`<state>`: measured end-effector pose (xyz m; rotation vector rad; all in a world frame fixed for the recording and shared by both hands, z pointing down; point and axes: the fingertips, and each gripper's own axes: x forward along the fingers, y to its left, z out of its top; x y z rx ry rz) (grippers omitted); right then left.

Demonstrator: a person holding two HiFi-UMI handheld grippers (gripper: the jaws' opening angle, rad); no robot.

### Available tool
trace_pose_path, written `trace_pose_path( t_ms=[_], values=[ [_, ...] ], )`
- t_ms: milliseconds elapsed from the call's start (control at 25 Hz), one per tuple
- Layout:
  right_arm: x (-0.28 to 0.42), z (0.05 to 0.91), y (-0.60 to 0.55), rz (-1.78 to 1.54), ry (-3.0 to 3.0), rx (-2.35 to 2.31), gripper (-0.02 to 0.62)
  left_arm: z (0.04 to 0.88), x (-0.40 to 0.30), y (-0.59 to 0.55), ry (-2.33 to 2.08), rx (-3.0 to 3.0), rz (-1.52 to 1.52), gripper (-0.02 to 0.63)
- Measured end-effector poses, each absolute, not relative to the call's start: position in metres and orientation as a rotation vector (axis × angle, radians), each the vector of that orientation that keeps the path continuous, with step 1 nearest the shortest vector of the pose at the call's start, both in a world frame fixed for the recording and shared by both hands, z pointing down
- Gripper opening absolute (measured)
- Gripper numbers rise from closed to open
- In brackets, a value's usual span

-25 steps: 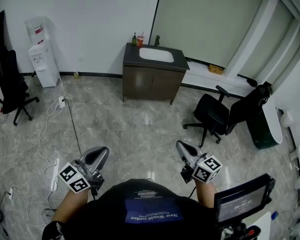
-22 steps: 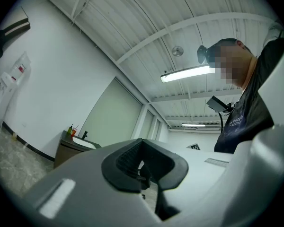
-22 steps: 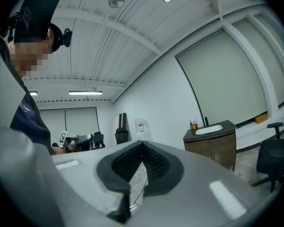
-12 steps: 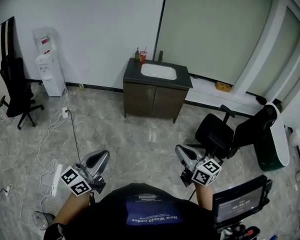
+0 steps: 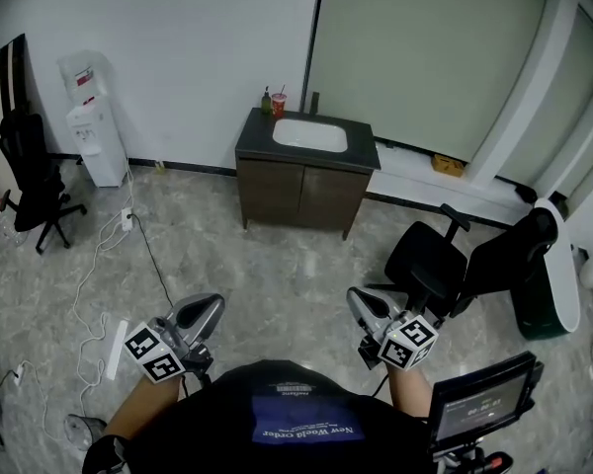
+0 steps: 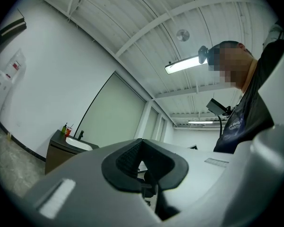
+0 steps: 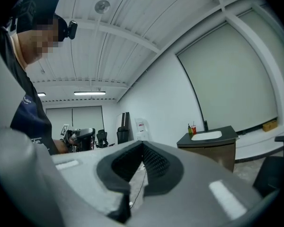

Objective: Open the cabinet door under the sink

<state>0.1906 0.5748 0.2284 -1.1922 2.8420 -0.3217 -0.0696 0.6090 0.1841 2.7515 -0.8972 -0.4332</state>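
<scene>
Approach is the step in hand: the sink cabinet (image 5: pixel 298 194) stands by the far wall, both doors closed, well apart from the grippers. The left gripper (image 5: pixel 202 314) and right gripper (image 5: pixel 362 304) are held low, jaws together on nothing. Next, one gripper must get close and part its jaws to catch a door edge.

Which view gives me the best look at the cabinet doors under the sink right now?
The head view: both cabinet doors show whole from the front, and both are shut. The left gripper view catches only a brown sliver of them, low at the left. The right gripper view shows them small, with their lower part cut off.
</scene>
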Motion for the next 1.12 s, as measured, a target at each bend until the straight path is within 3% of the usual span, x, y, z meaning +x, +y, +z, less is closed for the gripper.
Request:
trace_pose_path(
  t_ms=[560, 1120],
  values=[
    [0.173, 0.223, 0.488, -0.313, 2.803, -1.379, 0.000, 0.193, -0.084, 0.492, -0.709, 2.762, -0.478, 0.000],
    [0.057, 0.204, 0.373, -0.298, 2.779, -1.411, 0.000, 0.186, -0.197, 0.372, -0.696, 2.799, -0.452, 0.001]
  ],
)
